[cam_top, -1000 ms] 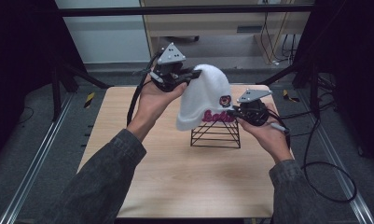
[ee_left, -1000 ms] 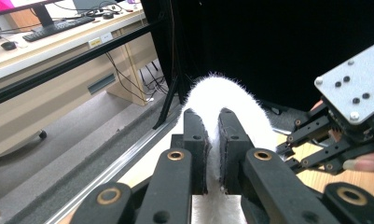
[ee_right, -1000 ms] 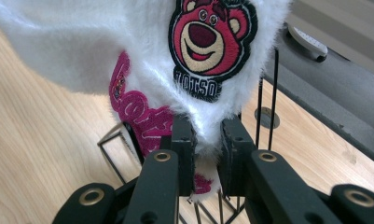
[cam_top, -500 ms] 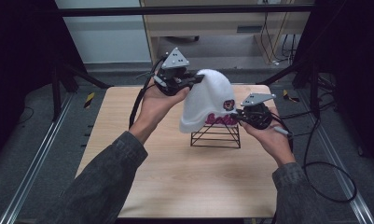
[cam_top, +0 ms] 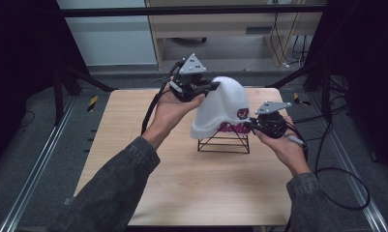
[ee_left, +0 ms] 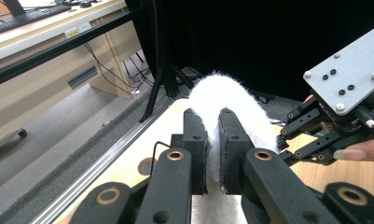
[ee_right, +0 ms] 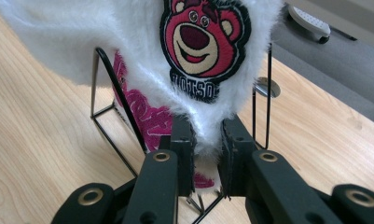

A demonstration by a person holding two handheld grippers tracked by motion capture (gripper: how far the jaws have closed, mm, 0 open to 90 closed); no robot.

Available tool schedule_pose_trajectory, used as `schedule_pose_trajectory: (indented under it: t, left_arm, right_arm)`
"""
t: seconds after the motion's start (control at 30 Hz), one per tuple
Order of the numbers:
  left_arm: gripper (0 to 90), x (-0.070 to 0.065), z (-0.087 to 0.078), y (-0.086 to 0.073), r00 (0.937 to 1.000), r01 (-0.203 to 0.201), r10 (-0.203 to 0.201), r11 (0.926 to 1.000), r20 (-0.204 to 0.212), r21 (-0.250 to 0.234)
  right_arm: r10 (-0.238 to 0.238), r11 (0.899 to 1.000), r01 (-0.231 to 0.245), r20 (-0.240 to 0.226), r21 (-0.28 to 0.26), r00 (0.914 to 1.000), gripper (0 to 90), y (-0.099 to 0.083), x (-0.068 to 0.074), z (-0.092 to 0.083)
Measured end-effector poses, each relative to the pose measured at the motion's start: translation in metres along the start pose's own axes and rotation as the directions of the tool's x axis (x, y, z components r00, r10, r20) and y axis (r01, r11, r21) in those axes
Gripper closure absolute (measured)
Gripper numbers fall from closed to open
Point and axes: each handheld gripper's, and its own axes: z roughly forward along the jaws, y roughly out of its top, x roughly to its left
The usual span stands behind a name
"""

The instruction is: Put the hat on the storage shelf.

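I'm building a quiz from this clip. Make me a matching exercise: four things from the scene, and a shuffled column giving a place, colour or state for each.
Things:
1. white furry hat
2. black wire stand
3. bear patch
4. left gripper

Descriptions:
A. red-pink, sewn on the fur
B. standing on the wooden table
C. shut on the hat's top edge
D. held by both grippers above the stand

Pairs: 1-D, 2-B, 3-A, 4-C

surface: light wooden table (cam_top: 133, 145) | on it: black wire stand (cam_top: 224, 143), near centre-right
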Motion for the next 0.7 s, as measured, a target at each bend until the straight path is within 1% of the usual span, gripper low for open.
schedule_pose_trajectory:
  t: [0.17, 0.3, 0.33, 0.37, 0.5, 0.63, 0.7]
  left_arm:
    - [83.8, -0.004, 0.007, -0.001, 1.0000, -0.002, 0.002, 1.0000, 0.009, 0.005]
    - [83.8, -0.006, 0.012, -0.002, 0.9999, 0.005, -0.005, 1.0000, 0.016, 0.006]
    - [83.8, -0.006, 0.013, -0.002, 0.9998, -0.001, 0.000, 0.9999, 0.019, 0.011]
    - [83.9, -0.007, 0.013, -0.002, 0.9998, -0.003, 0.002, 0.9999, 0.019, 0.014]
    - [83.8, -0.008, 0.016, -0.003, 0.9998, -0.007, 0.006, 0.9998, 0.017, 0.019]
    - [83.8, -0.009, 0.020, -0.005, 0.9998, -0.001, 0.001, 0.9998, 0.022, 0.018]
    - [83.8, -0.010, 0.021, -0.006, 0.9997, 0.000, 0.000, 0.9998, 0.023, 0.021]
  right_arm:
    - [0.015, 1.000, -0.015, -0.001, 0.004, 0.9999, 77.9, -0.008, -0.002, 0.000]
    - [0.026, 1.000, -0.026, -0.003, 0.011, 0.9997, 77.8, -0.012, -0.004, 0.000]
    - [0.029, 0.999, -0.029, -0.003, 0.013, 0.9996, 77.8, -0.013, -0.005, 0.000]
    - [0.024, 1.000, -0.024, -0.003, 0.013, 0.9997, 77.8, -0.013, -0.005, 0.000]
    - [0.034, 0.999, -0.034, -0.002, 0.014, 0.9994, 77.6, -0.017, -0.006, 0.000]
    - [0.051, 0.999, -0.051, -0.007, 0.013, 0.9987, 77.3, -0.021, -0.007, 0.002]
    - [0.049, 0.999, -0.049, -0.006, 0.016, 0.9988, 77.3, -0.022, -0.007, 0.003]
